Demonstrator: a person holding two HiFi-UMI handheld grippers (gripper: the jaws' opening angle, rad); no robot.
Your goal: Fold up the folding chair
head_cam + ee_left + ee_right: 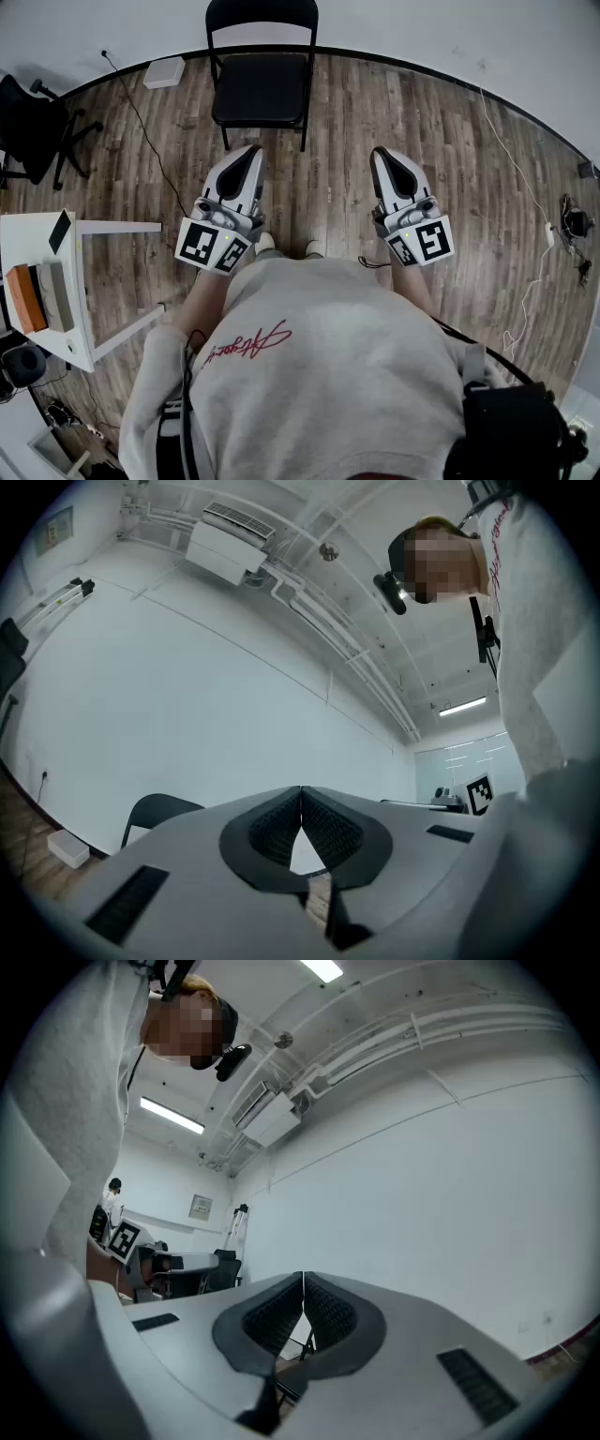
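Note:
A black folding chair (262,70) stands unfolded on the wood floor by the far wall, seat toward me. My left gripper (248,155) is held in front of me, short of the chair and slightly left of it, shut with nothing in it. My right gripper (382,155) hangs level with it, to the chair's right, also shut and empty. In the left gripper view the jaw tips (301,789) meet, and the chair's backrest (155,810) peeks over the gripper body at the left. In the right gripper view the tips (303,1276) also touch, with chair legs (307,1342) visible through the gap below.
A white table (66,281) with an orange box (25,298) stands at my left. A black office chair (36,127) sits at the far left, a small white box (165,72) by the wall. Cables (525,187) trail across the floor at the right.

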